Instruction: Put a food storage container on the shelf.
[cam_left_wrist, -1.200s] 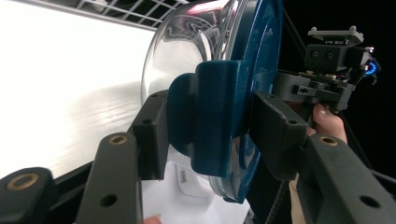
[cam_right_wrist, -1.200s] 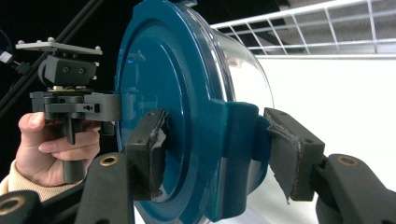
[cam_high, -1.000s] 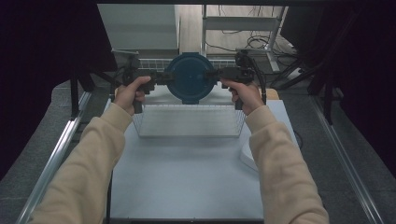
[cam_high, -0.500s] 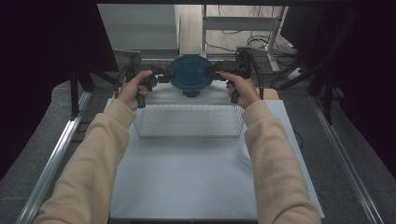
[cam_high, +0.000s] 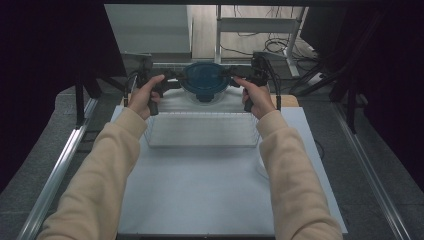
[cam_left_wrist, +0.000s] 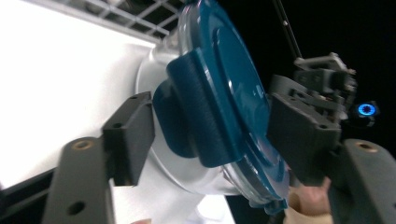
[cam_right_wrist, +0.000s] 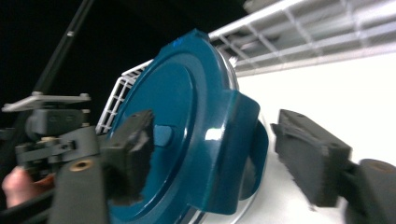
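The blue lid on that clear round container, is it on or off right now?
On. The blue lid covers the clear container, its side clips folded down over the rim in both gripper views.

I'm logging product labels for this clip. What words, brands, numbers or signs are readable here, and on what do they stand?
None can be read.
Blue lid of the clear round container: plain, no print or embossing legible in any view.
Wire basket: no label.
White table mat: blank.
Blue ring light on the far tongs: a glow, no characters.
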